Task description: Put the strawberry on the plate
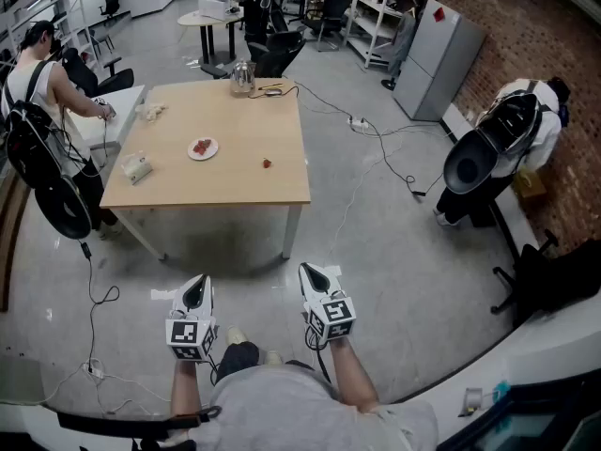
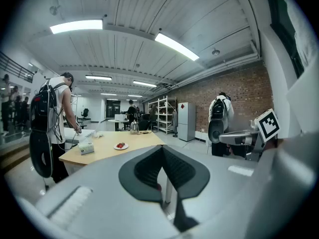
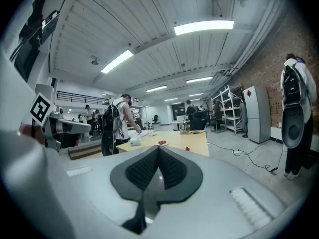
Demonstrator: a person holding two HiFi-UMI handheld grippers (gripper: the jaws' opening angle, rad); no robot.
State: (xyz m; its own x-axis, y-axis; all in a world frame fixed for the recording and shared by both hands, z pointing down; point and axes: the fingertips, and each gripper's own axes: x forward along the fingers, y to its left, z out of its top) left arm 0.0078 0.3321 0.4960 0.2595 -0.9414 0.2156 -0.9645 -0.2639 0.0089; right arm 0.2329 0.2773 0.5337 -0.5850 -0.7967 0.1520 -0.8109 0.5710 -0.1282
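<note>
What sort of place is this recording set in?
Probably a lab or workshop space: bare floor strung with cables, metal shelving by a brick wall, and a wooden table.

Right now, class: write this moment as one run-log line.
stage: approach not begun | left gripper: jaws shut, empty | right gripper: jaws shut, empty | strawberry: on table, apart from plate

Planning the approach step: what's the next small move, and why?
Probably step up to the table. The left tool and right tool are both shut, empty and well short of it. The strawberry lies on the tabletop, to the right of the plate.
</note>
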